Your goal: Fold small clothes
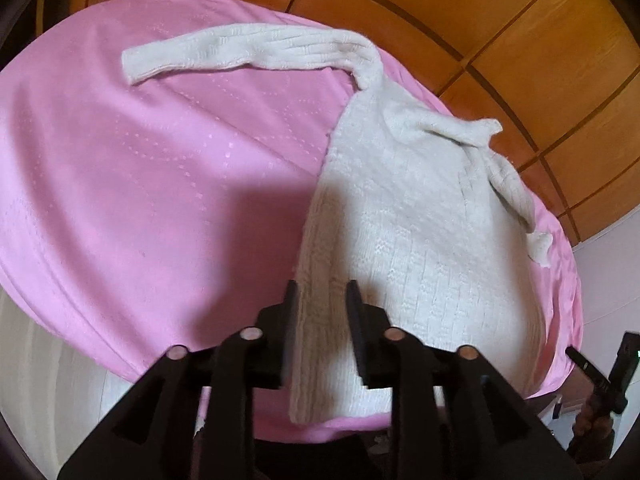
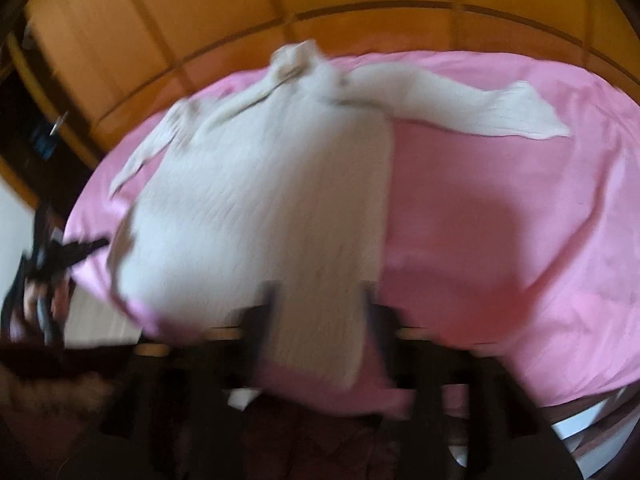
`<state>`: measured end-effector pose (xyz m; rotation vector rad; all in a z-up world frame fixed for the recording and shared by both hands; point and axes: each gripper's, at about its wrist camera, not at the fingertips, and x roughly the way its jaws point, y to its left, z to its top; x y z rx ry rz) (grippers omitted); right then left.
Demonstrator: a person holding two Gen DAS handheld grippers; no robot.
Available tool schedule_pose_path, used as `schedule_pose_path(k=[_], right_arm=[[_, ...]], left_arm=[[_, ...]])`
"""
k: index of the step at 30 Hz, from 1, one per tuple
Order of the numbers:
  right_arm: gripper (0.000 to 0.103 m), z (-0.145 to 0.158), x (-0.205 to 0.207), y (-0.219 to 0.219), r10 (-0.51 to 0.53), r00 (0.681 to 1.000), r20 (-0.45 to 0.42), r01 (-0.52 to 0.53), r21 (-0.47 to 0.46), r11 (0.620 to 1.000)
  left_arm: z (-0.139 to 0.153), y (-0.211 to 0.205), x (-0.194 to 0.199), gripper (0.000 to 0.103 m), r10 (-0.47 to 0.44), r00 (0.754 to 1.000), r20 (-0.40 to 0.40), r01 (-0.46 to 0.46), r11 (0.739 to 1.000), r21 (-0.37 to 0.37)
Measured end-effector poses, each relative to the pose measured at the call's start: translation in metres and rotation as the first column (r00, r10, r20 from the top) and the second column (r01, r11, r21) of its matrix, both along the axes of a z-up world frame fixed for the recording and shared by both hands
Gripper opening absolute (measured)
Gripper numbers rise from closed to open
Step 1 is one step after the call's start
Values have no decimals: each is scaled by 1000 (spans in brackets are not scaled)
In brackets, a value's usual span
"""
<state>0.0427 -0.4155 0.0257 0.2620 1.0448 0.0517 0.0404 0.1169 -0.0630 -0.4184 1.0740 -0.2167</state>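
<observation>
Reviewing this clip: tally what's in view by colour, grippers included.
White: 1, the knit sweater
Pink: 1, the bedsheet
Black: 2, the left gripper and right gripper
Total: 4

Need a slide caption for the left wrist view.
Left claw open astride the hem of a cream sweater on pink cloth.

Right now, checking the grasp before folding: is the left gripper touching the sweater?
Cannot tell. In the left wrist view, the left gripper straddles the white sweater near its hem, but its jaws stand open, contact unclear.
</observation>
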Motion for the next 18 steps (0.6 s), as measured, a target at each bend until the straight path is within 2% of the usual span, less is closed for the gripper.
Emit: schedule_pose_path(k=[3, 5, 8, 10, 13, 15, 18], right_arm=[[59, -11, 21, -5, -60, 998, 4, 60, -15, 998], [59, -23, 39, 1, -86, 996, 8, 86, 9, 996], [59, -38, 65, 30, -48, 999, 19, 47, 58, 997], [59, -46, 83, 55, -1, 1000, 17, 0, 62, 998], [59, -56, 101, 90, 62, 998, 14, -62, -5, 998], [59, -66, 108, 102, 73, 997, 2, -73, -19, 997], [61, -83, 111, 104, 66, 997, -35, -67, -23, 997]], left_arm=[[-6, -3, 4, 33, -7, 1000, -2, 7, 1000, -20], [-12, -4, 4, 33, 3, 1000, -16, -2, 1000, 9], [-10, 0, 1, 35, 8, 1000, -6, -8, 1000, 18], [-6, 8, 4, 47, 43, 999, 9, -43, 997, 63], [1, 44, 10, 57, 163, 986, 31, -165, 985, 56], [8, 79, 20, 57, 272, 961, 56, -275, 961, 36], [13, 116, 40, 58, 376, 924, 70, -379, 925, 34]])
